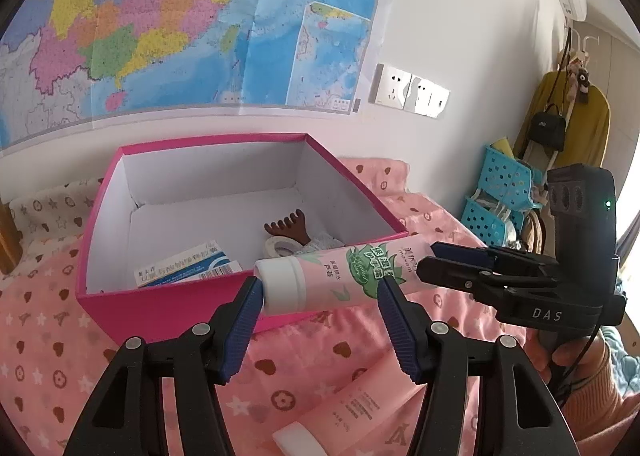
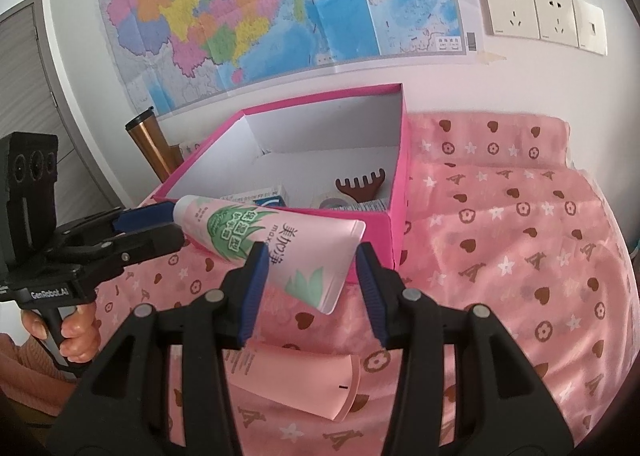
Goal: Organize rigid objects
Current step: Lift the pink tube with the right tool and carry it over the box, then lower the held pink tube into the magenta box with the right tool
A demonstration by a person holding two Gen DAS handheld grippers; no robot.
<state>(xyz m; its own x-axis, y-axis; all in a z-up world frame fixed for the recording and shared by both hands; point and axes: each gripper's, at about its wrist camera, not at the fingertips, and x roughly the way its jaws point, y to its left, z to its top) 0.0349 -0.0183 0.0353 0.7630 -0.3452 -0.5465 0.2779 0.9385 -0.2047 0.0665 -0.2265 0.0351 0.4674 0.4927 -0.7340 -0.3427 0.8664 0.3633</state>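
Between your two claws (image 1: 320, 292) (image 2: 308, 276), each clamping one end, hangs the tube (image 1: 340, 276); carry it over the pink box (image 1: 160, 308), then release.

Pink patterned bedcover (image 2: 500, 240) (hearts, stars) bears pink box (image 2: 396, 232), pink tube (image 2: 304, 384).

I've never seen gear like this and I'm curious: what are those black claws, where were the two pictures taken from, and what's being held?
No robot here: a person holds a hand-operated gripper in each hand, and each carries a wide-angle camera looking along its fingers. One picture looks out from the left gripper, the other from the right gripper. Together they seem to pinch an aloe-print tube, cap end left, flat end right, by the pink box. Inside lie a brown comb, a tape roll and a carton. A second pink tube lies on the patterned cloth.
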